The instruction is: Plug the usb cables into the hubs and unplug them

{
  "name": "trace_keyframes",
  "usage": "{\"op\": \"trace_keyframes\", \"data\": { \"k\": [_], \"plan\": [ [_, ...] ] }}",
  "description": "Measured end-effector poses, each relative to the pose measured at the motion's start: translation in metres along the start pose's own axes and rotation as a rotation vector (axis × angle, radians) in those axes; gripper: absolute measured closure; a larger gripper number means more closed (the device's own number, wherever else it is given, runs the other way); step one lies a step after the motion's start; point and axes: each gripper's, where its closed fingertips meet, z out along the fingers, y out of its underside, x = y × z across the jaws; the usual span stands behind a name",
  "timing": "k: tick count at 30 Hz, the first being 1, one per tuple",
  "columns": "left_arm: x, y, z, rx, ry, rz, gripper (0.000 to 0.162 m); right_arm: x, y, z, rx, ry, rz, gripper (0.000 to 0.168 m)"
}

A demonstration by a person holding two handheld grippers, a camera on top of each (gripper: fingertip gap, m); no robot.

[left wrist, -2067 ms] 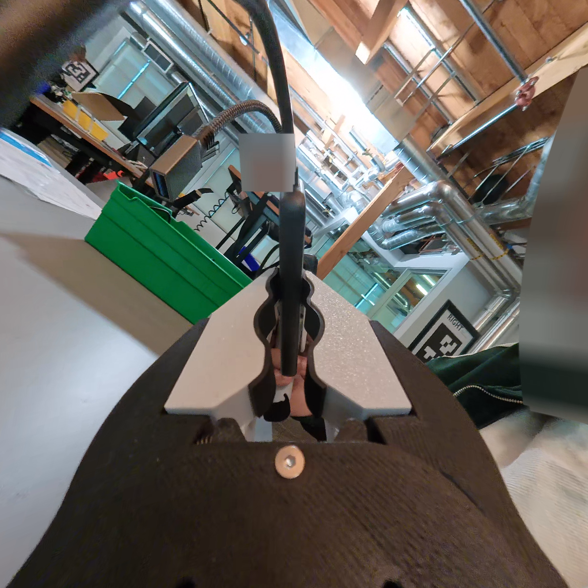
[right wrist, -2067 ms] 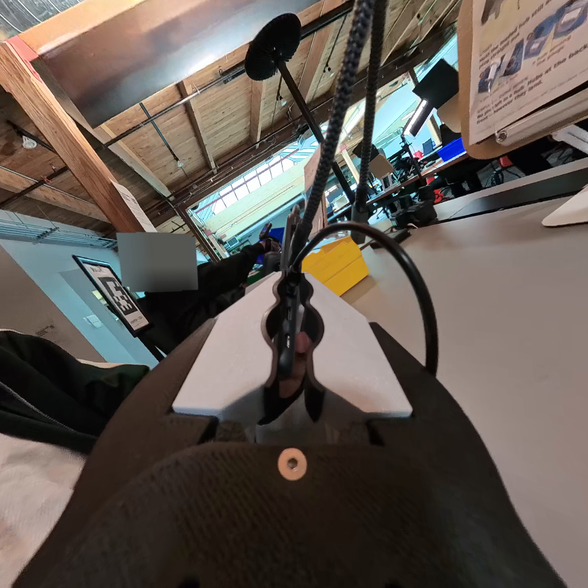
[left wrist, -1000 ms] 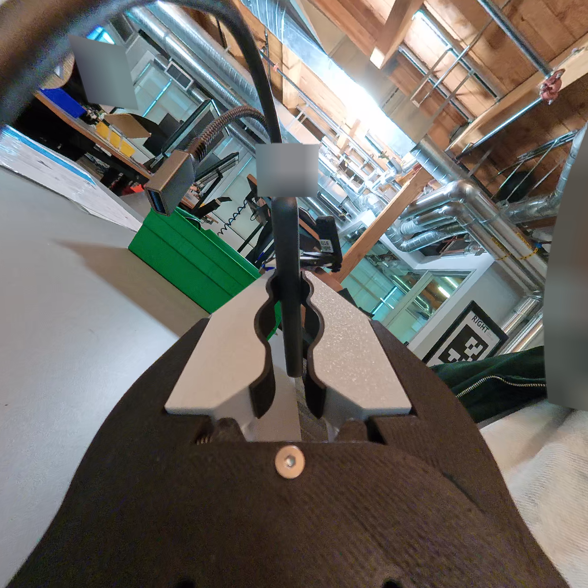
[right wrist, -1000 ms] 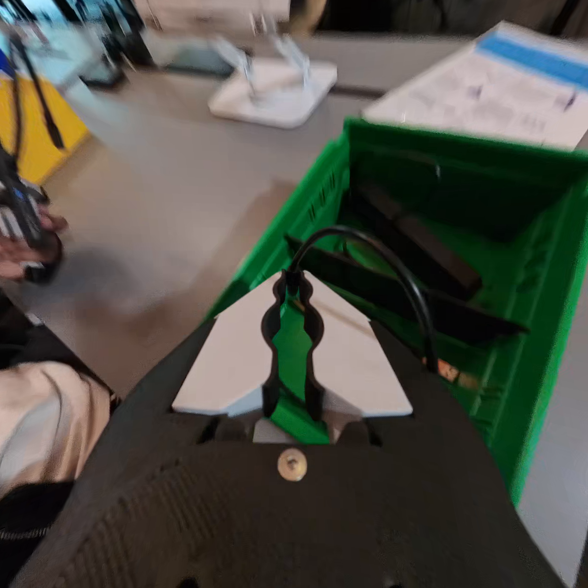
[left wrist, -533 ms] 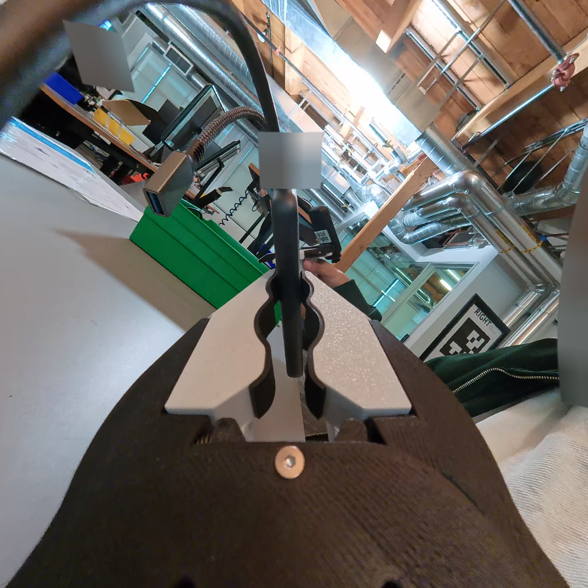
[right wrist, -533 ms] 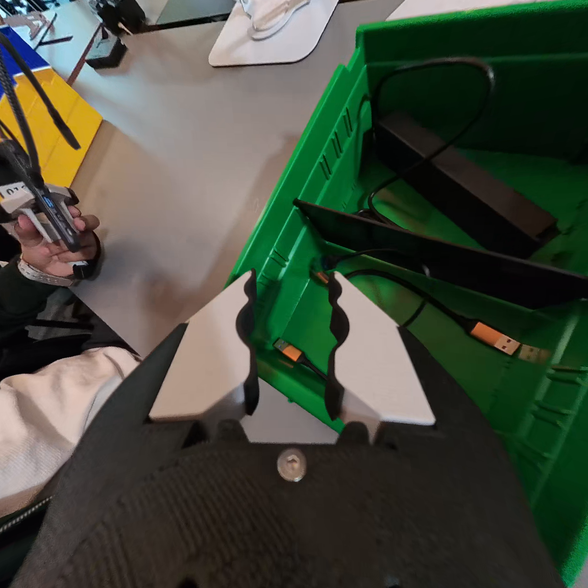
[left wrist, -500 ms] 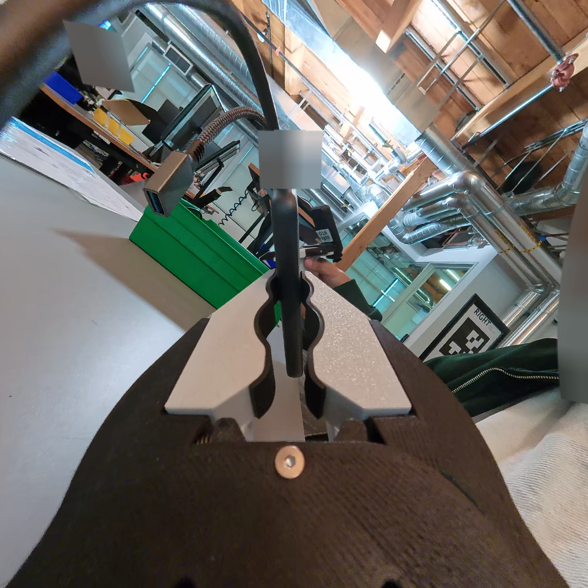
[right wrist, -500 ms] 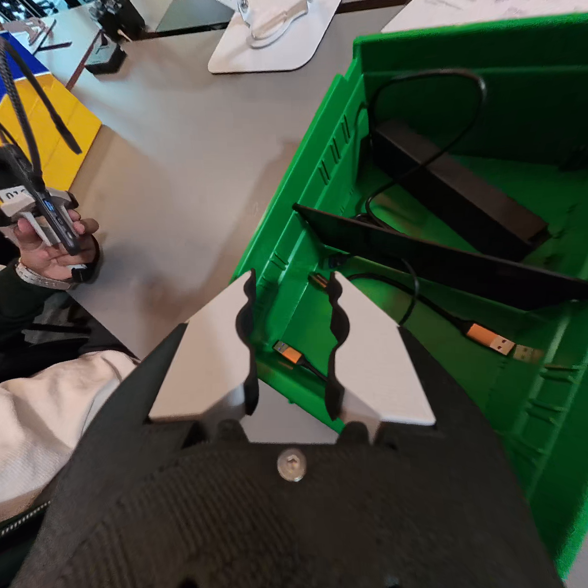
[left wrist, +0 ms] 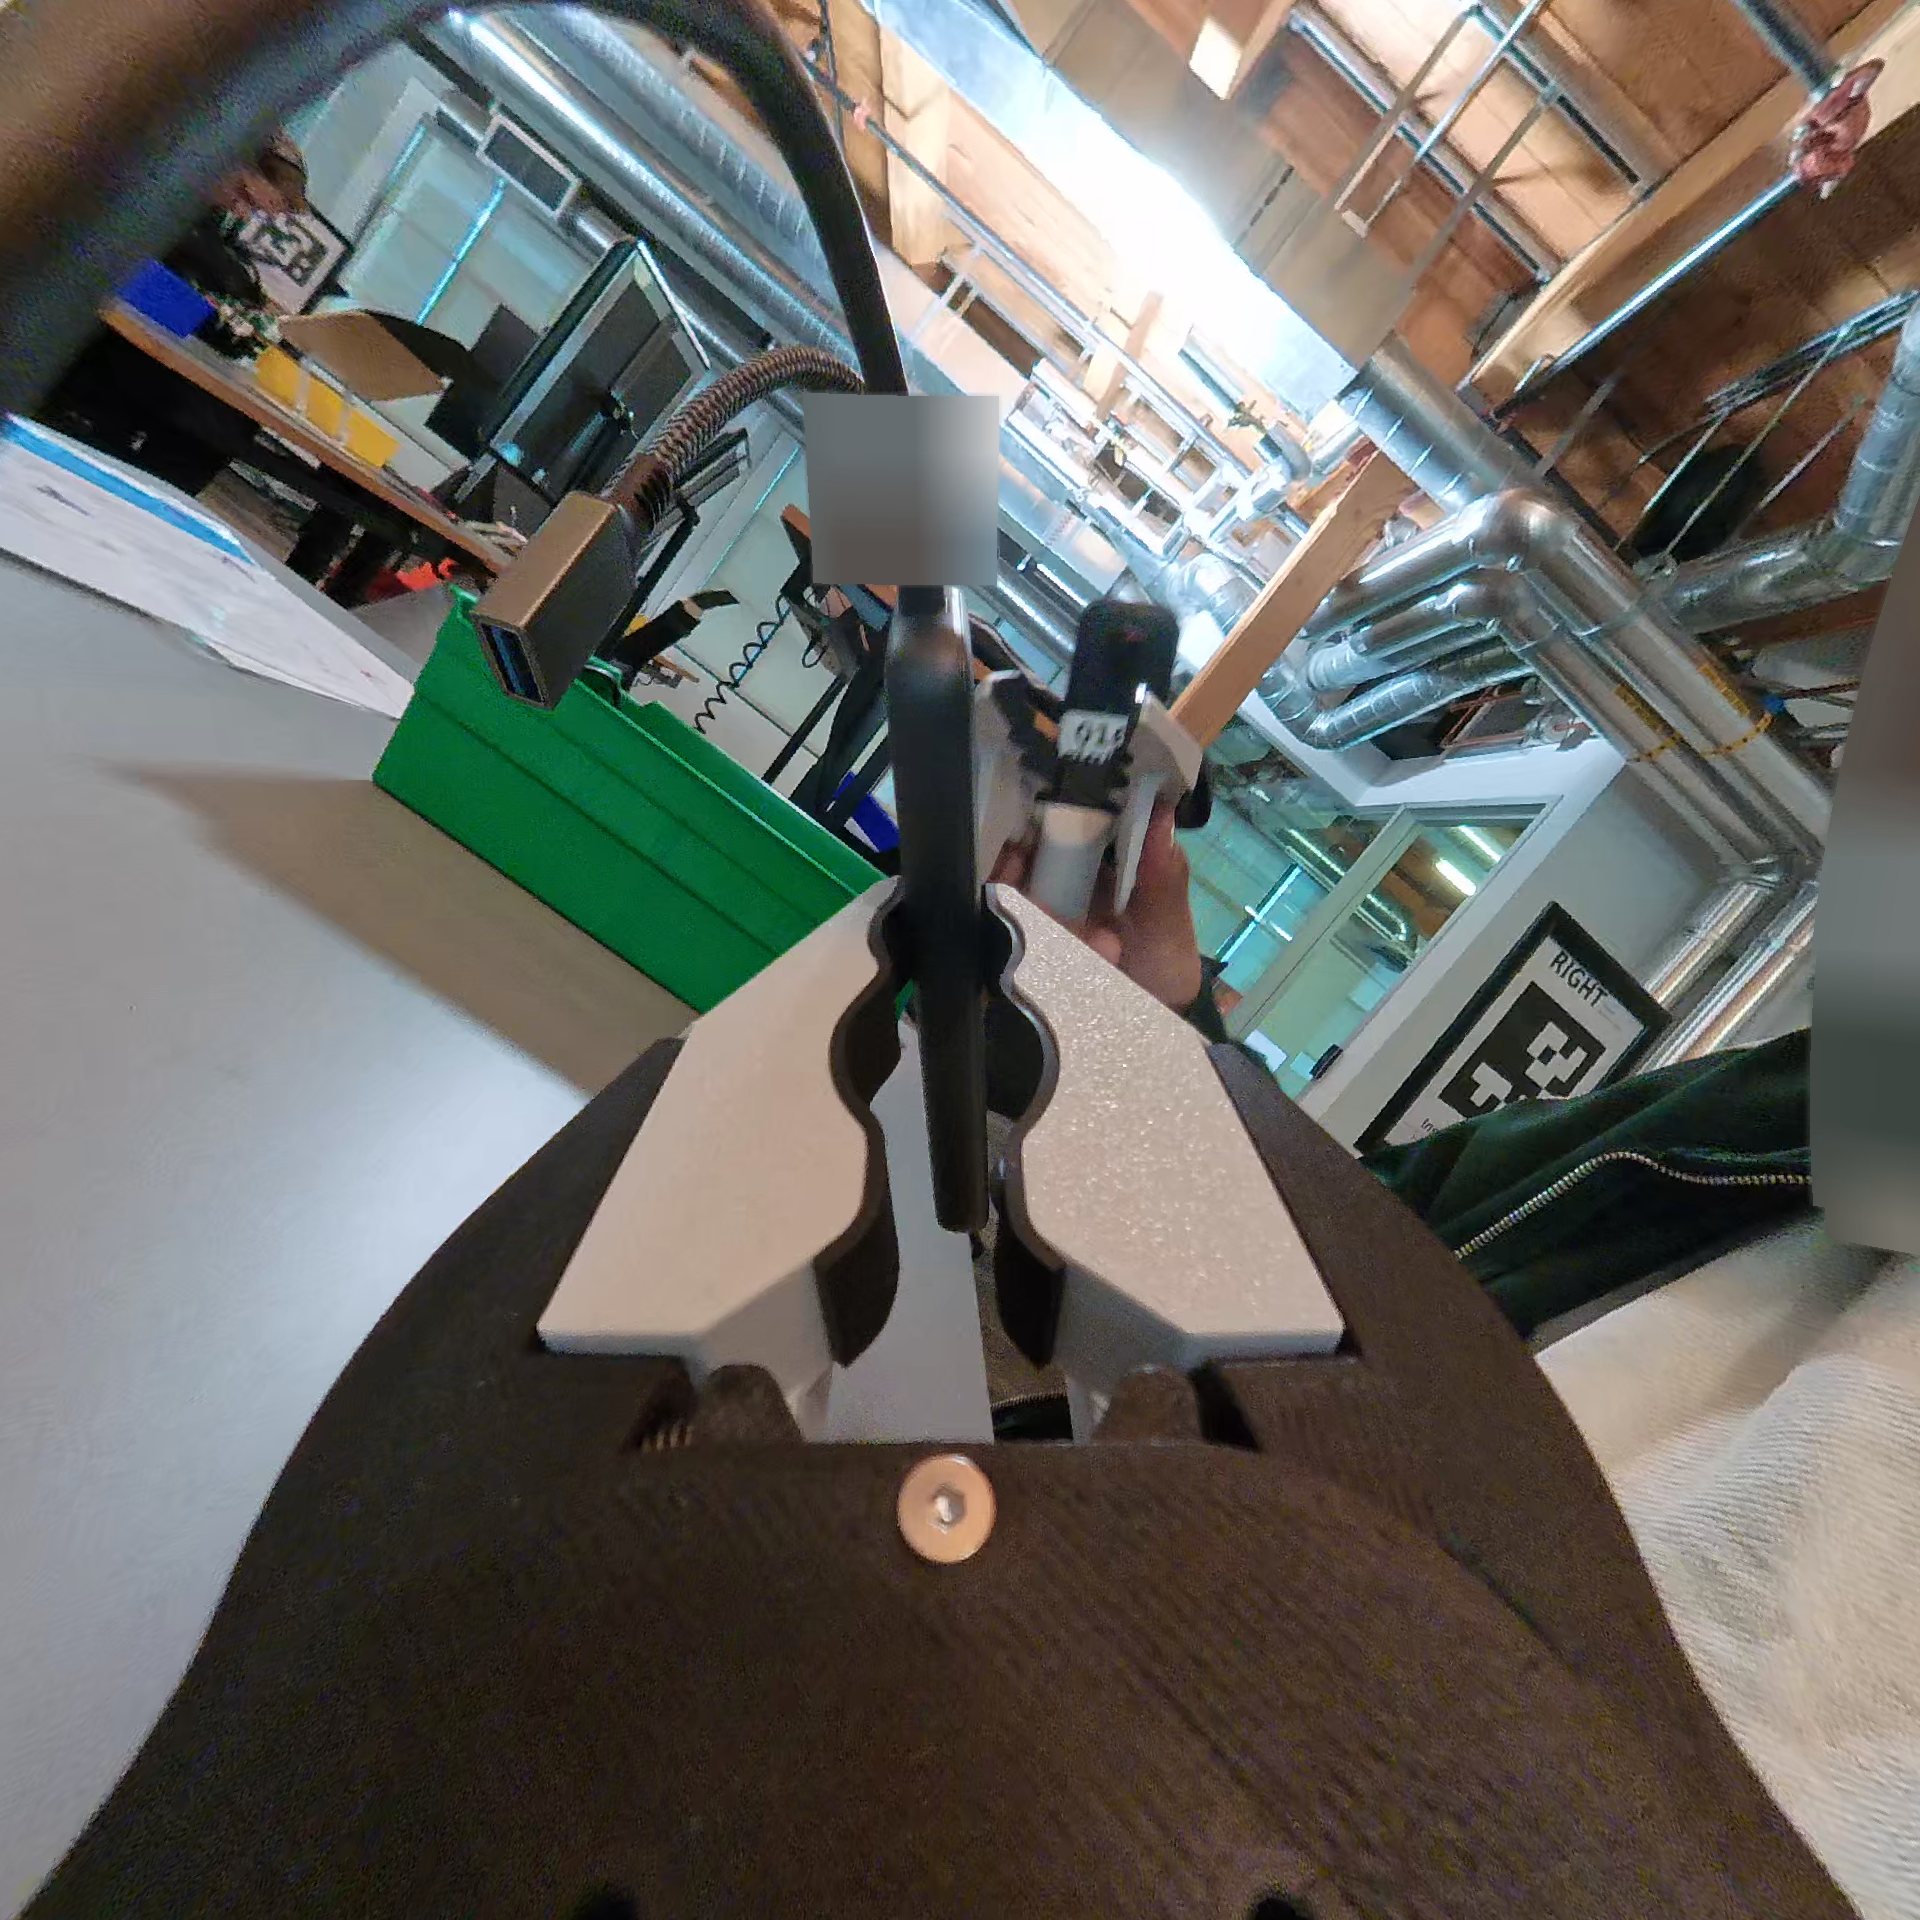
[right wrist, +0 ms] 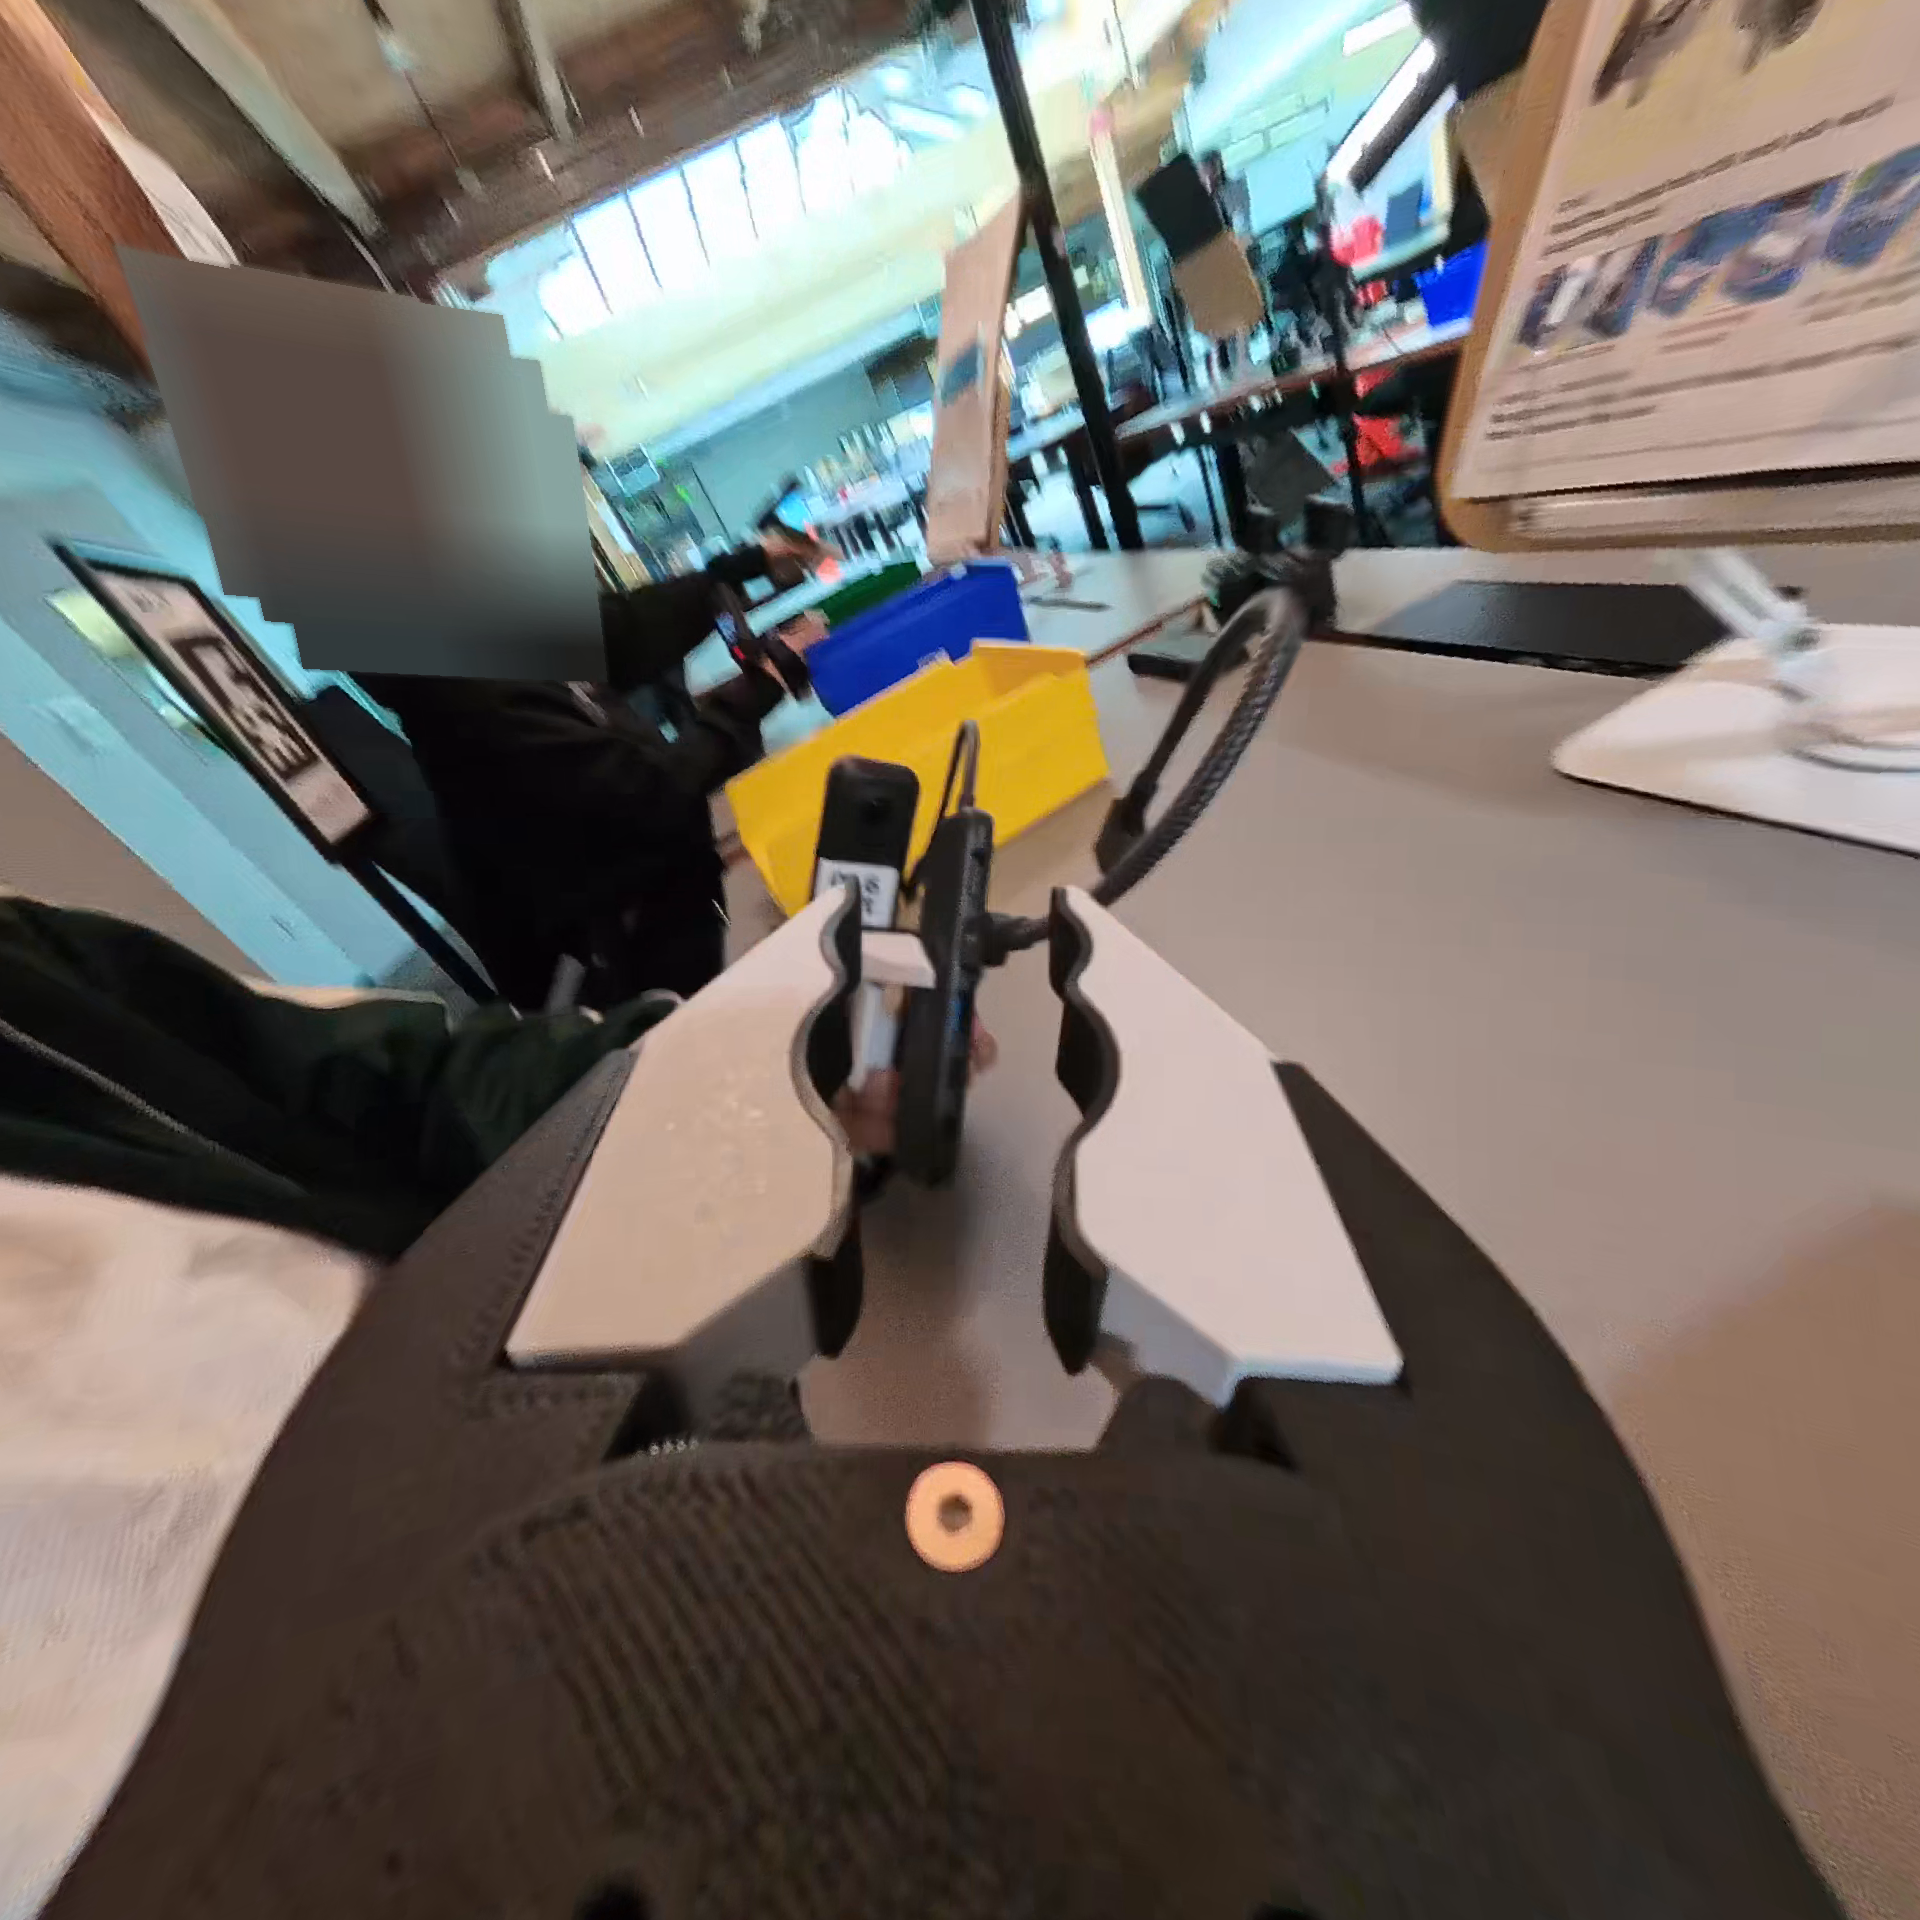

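My left gripper (left wrist: 940, 906) is shut on a thin black hub (left wrist: 932, 748) and holds it upright above the table. A black cable (left wrist: 831, 208) arcs up from the hub. A braided cable ends in a grey metal USB socket (left wrist: 545, 623) that hangs to the upper left. My right gripper (right wrist: 951, 935) is open and empty. It faces the hub (right wrist: 940, 1039) from a short way off. It also shows in the left wrist view (left wrist: 1081, 790), just right of the hub, held by a hand. The braided cable (right wrist: 1195, 769) curves off right of the hub.
A green bin (left wrist: 623, 810) stands on the grey table (left wrist: 208, 1039) behind the hub. A yellow bin (right wrist: 935, 748) and a blue bin (right wrist: 914, 623) stand at the far edge. A white stand base (right wrist: 1745, 738) is at the right. A person in black is behind.
My right gripper carried a black cable over the green bin, opened and left it there. It then swung back to face the hub. My left gripper stayed shut on the hub.
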Motion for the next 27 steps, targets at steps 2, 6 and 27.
{"op": "trace_keyframes", "data": {
  "k": [2, 6, 27],
  "plan": [
    [0.005, -0.002, 0.001, 0.030, 0.019, -0.012, 0.153, -0.002, 0.017, 0.019, 0.071, -0.027, 0.075, 0.132],
    [0.009, 0.000, 0.006, 0.058, 0.010, -0.038, 0.153, 0.002, 0.035, 0.032, 0.212, -0.049, 0.179, 0.133],
    [0.037, 0.005, 0.033, 0.129, 0.067, -0.088, 0.152, -0.018, 0.019, 0.029, 0.250, -0.053, 0.143, 0.162]
  ]
}}
